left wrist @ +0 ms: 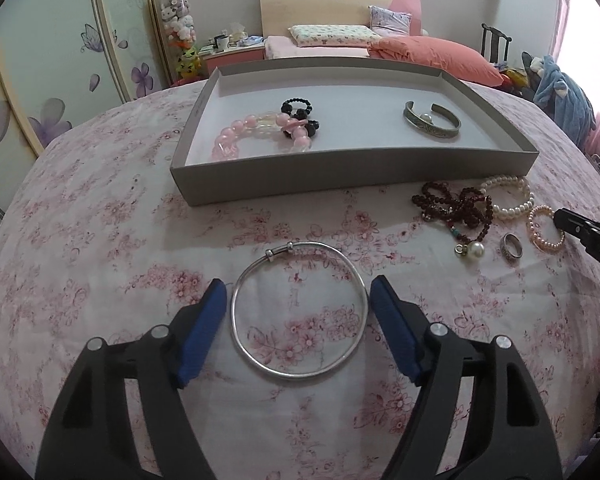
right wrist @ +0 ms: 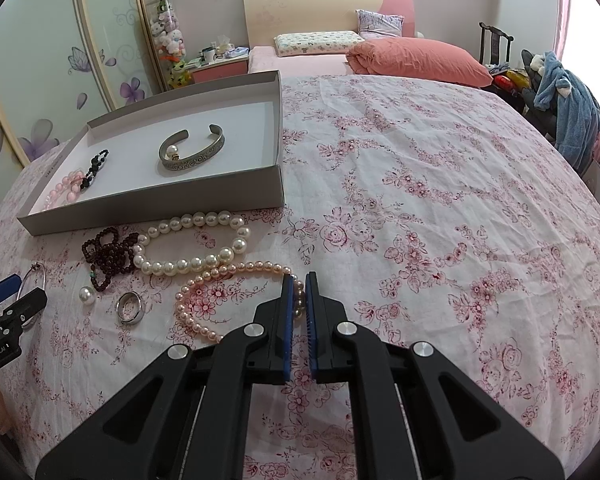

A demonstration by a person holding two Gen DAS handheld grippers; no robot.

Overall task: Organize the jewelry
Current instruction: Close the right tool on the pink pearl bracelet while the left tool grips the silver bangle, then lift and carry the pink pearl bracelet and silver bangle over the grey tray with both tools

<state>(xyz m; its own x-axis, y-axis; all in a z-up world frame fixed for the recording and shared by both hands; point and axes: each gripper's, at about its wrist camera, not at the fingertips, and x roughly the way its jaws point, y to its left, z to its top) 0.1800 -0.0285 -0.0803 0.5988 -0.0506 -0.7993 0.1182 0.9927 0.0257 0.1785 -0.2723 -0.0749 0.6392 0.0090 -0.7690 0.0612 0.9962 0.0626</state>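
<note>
A thin silver bangle (left wrist: pixel 278 249) lies flat on the floral cloth. My left gripper (left wrist: pixel 298 292) stands open around it, a blue pad close to each side and a sliver of cloth showing between pad and metal. My right gripper (right wrist: pixel 299 280) is shut on the pink pearl bracelet (right wrist: pixel 236 270), with a few pearls pinched between its blue pads and the rest of the loop resting on the cloth. Behind stands the grey cardboard tray (left wrist: pixel 340 180), which holds a pink bead bracelet (left wrist: pixel 236 136), a black bead bracelet (left wrist: pixel 298 106) and a metal cuff (left wrist: pixel 432 122).
Loose on the cloth in front of the tray lie a white pearl bracelet (right wrist: pixel 198 220), a dark red bead string (right wrist: pixel 108 248), a single pearl pendant (right wrist: pixel 86 294) and a metal ring (right wrist: pixel 139 312). A bed with pillows is behind, wardrobe doors at the left.
</note>
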